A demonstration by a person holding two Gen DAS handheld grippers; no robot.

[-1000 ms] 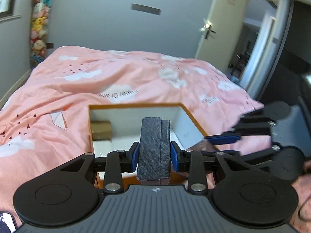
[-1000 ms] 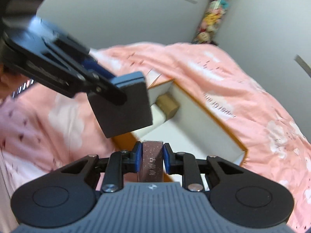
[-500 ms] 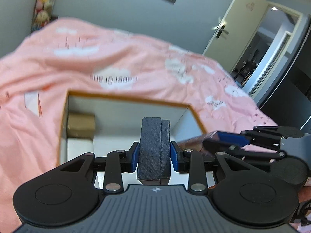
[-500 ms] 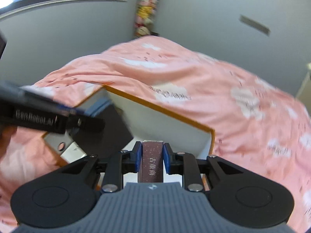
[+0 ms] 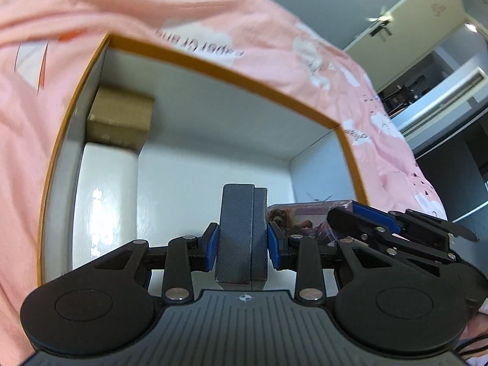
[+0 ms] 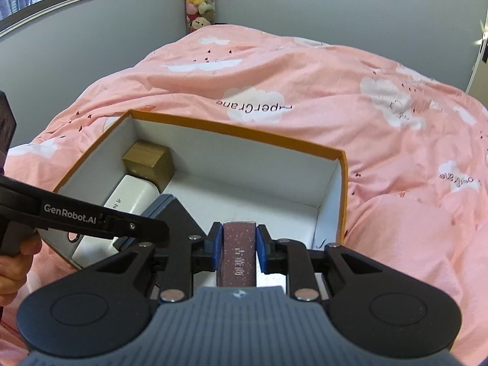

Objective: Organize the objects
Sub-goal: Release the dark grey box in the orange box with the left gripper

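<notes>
The left tongs (image 5: 242,248) are clamped on a dark grey textured case (image 5: 241,238), its blue pads pressed against both narrow sides, the case standing on edge between them. The tongs sit low inside an open box (image 5: 213,61) with an orange rim and white inner walls, which lies on a bed covered by a pink quilt (image 5: 61,15) printed with white clouds.

Inside the box, in the far left corner, sits a small brown carton (image 5: 120,119), and just in front of it, touching it, lies a white rounded box (image 5: 103,201) along the left wall. The remaining floor of the box is bare white.

The right tongs (image 6: 238,251) are closed on a maroon speckled box (image 6: 238,253) with pale characters printed on its top edge, gripped by its 2 long sides. In the left view this same box (image 5: 308,218) shows an illustrated face and hangs at the near right corner of the open box, just beside the grey case.

From the right view, the open box (image 6: 238,131) lies ahead and below, with the brown carton (image 6: 149,161) and white box (image 6: 131,201) against its left wall. The left tongs (image 6: 128,228) reach in from the left with the grey case (image 6: 180,216) down inside the box. A shelf of plush toys (image 6: 199,0) stands in the room's corner.
</notes>
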